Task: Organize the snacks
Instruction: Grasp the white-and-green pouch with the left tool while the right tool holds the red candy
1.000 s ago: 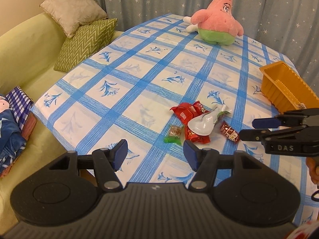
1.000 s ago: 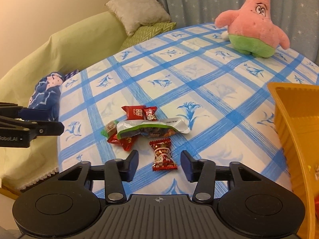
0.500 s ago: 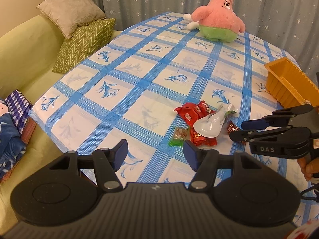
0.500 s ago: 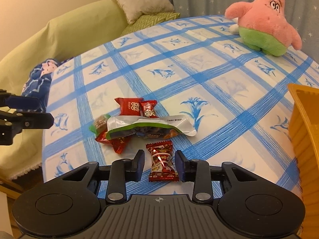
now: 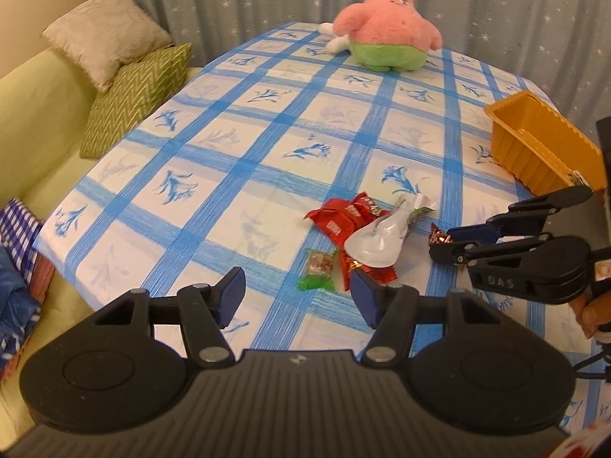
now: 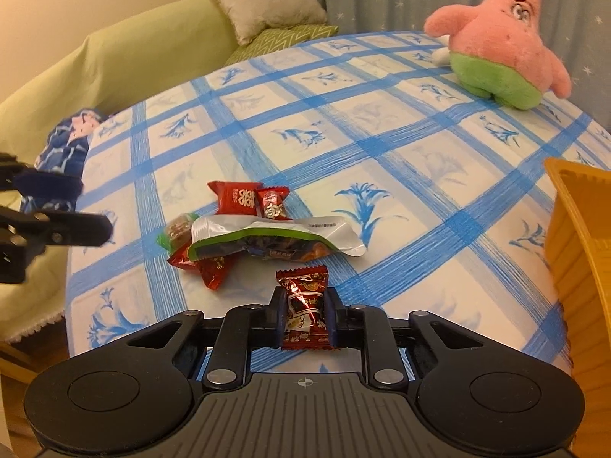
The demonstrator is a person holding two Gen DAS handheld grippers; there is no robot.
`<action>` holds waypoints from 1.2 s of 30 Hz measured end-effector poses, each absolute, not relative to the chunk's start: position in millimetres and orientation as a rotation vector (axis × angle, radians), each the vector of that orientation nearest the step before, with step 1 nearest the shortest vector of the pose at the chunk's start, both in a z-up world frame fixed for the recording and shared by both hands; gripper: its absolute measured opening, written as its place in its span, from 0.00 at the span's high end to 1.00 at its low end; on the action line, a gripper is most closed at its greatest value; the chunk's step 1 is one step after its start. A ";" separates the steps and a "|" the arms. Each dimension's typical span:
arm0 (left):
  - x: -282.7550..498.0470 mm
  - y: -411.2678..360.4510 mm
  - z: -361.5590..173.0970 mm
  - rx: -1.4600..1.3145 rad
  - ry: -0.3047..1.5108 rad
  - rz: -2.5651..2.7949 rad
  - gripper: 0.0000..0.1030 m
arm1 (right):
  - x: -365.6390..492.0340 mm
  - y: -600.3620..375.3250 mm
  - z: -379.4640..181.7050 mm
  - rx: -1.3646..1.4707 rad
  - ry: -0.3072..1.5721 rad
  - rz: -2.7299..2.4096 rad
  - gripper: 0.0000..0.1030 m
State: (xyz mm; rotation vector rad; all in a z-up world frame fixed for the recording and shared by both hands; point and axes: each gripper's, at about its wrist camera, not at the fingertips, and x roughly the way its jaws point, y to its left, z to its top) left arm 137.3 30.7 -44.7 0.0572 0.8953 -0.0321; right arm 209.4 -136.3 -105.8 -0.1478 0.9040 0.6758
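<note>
A small pile of snacks lies on the blue-checked tablecloth (image 5: 267, 145): a silver and green pouch (image 6: 275, 236) (image 5: 378, 240), red packets (image 6: 236, 198) (image 5: 340, 217) and a green-wrapped snack (image 5: 317, 271). Nearer to me than the pile, my right gripper (image 6: 304, 305) (image 5: 439, 246) is closing tight, its pads pressed on both sides of a dark red candy (image 6: 303, 286) (image 5: 439, 234) low at the cloth. My left gripper (image 5: 298, 288) (image 6: 91, 206) hovers open just short of the pile's left side, nothing between its fingers. An orange bin (image 5: 534, 149) (image 6: 580, 229) stands on the right.
A pink star plush (image 5: 389, 34) sits at the table's far end before a grey curtain. Left of the table is a green sofa (image 5: 34, 122) with two cushions (image 5: 133, 84) and blue cloth (image 5: 15, 297). The table's near edge drops off below the grippers.
The right gripper's jaws have come together on the dark red candy, which lay loose between them before. The left gripper has drifted a little closer to the pile.
</note>
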 end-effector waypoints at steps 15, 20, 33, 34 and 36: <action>180.5 -39.9 -58.0 0.330 0.811 -0.341 0.53 | 202.1 -204.4 -71.8 0.009 0.873 0.518 0.80; 199.2 -53.4 -79.2 0.406 0.857 -0.382 0.61 | 196.6 -226.2 -64.7 0.061 0.875 0.472 0.80; 212.9 -62.3 -93.2 0.278 0.966 -0.378 0.77 | 184.3 -257.2 -60.0 0.149 0.881 0.407 0.80; 211.1 -65.0 -95.7 0.271 0.975 -0.376 0.77 | 183.9 -258.5 -60.4 0.153 0.883 0.406 0.80; 203.9 -71.3 -97.4 0.276 0.961 -0.365 0.77 | 182.8 -259.9 -60.7 0.159 0.887 0.404 0.80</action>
